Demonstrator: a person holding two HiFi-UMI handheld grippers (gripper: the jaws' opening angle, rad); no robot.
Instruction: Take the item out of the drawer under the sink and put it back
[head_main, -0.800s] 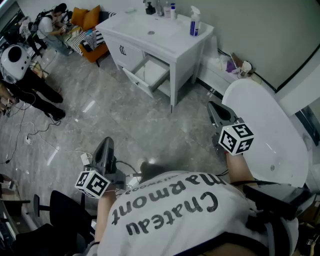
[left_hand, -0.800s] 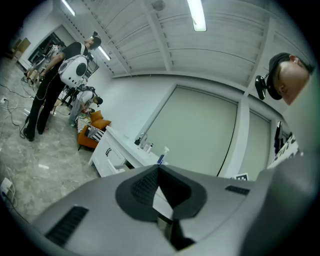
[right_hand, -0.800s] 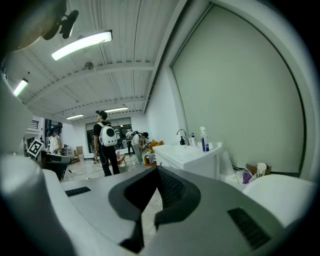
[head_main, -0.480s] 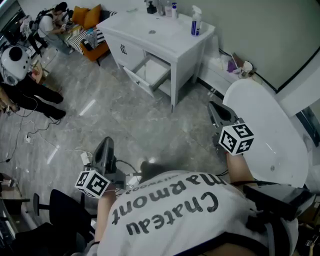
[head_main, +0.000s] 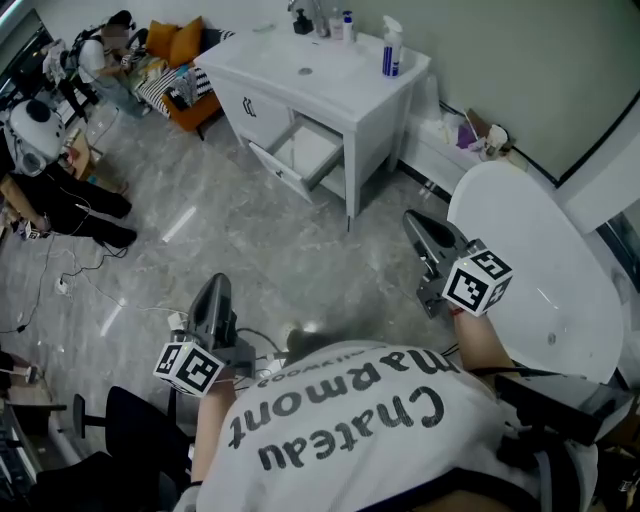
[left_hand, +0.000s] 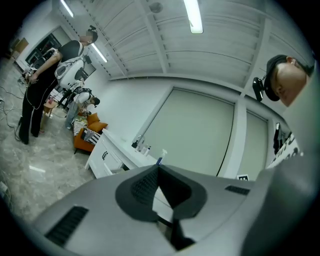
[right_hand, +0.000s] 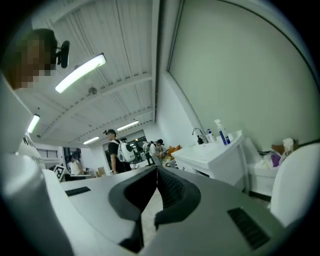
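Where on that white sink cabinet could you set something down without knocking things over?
The countertop is bare along its front edge and left end, beside the basin. The back edge is crowded: faucet, small bottles, and a spray bottle at the right corner. The open drawer looks bare inside from the head view.

One white sink cabinet (head_main: 372, 125), one open drawer (head_main: 281, 170), one big white tub (head_main: 520, 260), one spray bottle (head_main: 389, 52), maybe three small bottles (head_main: 346, 24).

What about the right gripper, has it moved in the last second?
Yes, slightly: in the head view the right gripper has swung its tip left, away from the bathtub rim.
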